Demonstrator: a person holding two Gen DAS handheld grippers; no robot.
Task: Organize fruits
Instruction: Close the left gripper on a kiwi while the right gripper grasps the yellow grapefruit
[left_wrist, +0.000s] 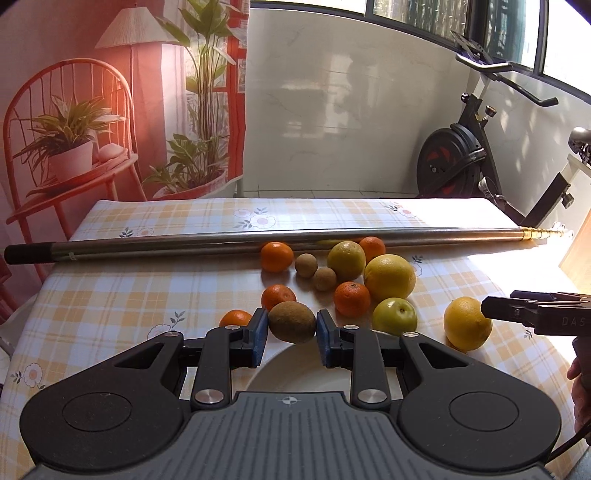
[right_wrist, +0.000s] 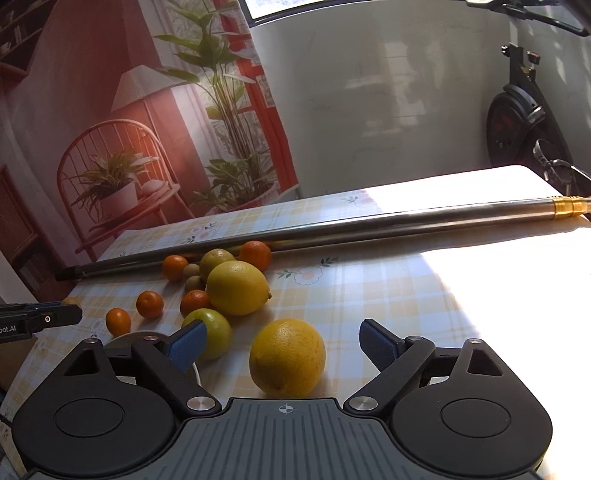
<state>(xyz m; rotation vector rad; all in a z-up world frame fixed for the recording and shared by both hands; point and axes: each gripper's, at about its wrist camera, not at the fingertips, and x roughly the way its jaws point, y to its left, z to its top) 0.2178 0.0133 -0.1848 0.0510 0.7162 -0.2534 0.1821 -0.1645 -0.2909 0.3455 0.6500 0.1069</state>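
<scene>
**Now: kiwi in your left tool, lemon in front of your right**

Closest to you, your left tool (left_wrist: 291, 326) pinches a brown kiwi (left_wrist: 291, 322) between its blue pads, held above the rim of a white plate (left_wrist: 295, 365). Your right tool (right_wrist: 282, 341) is spread wide, its fingers on either side of a yellow lemon (right_wrist: 287, 356) that sits on the counter (right_wrist: 388, 295) without touching either pad.

Taking that plate as the landmark: just beyond its right edge lies a green apple (left_wrist: 394, 316), and just beyond its left edge a small orange mandarin (left_wrist: 236, 318). Farther past the plate sits the main cluster, with two more mandarins (left_wrist: 352, 298), a large yellow citrus (left_wrist: 389, 277), two small brown round fruits (left_wrist: 324, 278), and a greenish-yellow citrus (left_wrist: 346, 259). Behind those, two mandarins (left_wrist: 277, 256) lie against a long metal pole (left_wrist: 221, 242) that crosses the counter's checked cloth, well beyond the plate. Farthest off stand an exercise bike (left_wrist: 461, 158) and a printed backdrop (left_wrist: 122, 99).
</scene>
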